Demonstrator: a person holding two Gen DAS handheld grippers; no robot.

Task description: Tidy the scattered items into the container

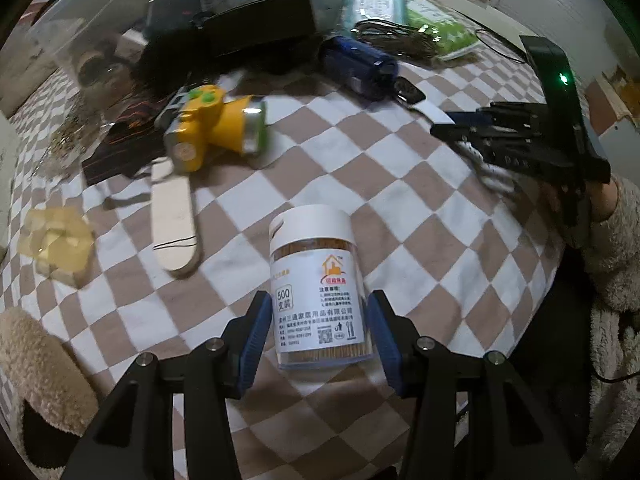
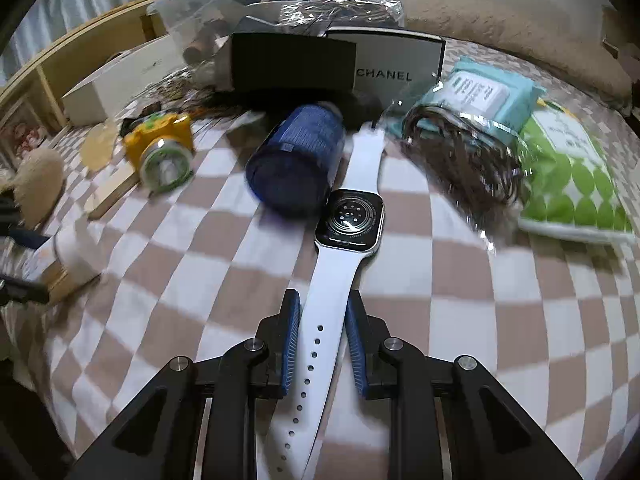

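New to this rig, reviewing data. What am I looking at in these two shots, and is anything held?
No robot: a person holds a two-finger gripper in each hand, each with a fisheye camera looking along its fingers. In the left view, the left gripper straddles a toothpick jar lying on the checked cloth; whether the pads touch it is unclear. The right gripper shows there too. In the right view, the right gripper brackets a white watch strap, a small gap showing. Nearby: yellow toy, blue bottle, wipes.

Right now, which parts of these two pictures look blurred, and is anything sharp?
Left wrist view: toothpick jar label sharp; yellow flashlight and right gripper smeared. Right wrist view: watch crisp; blue bottle and cable bag motion-blurred. Both bend at the edges.
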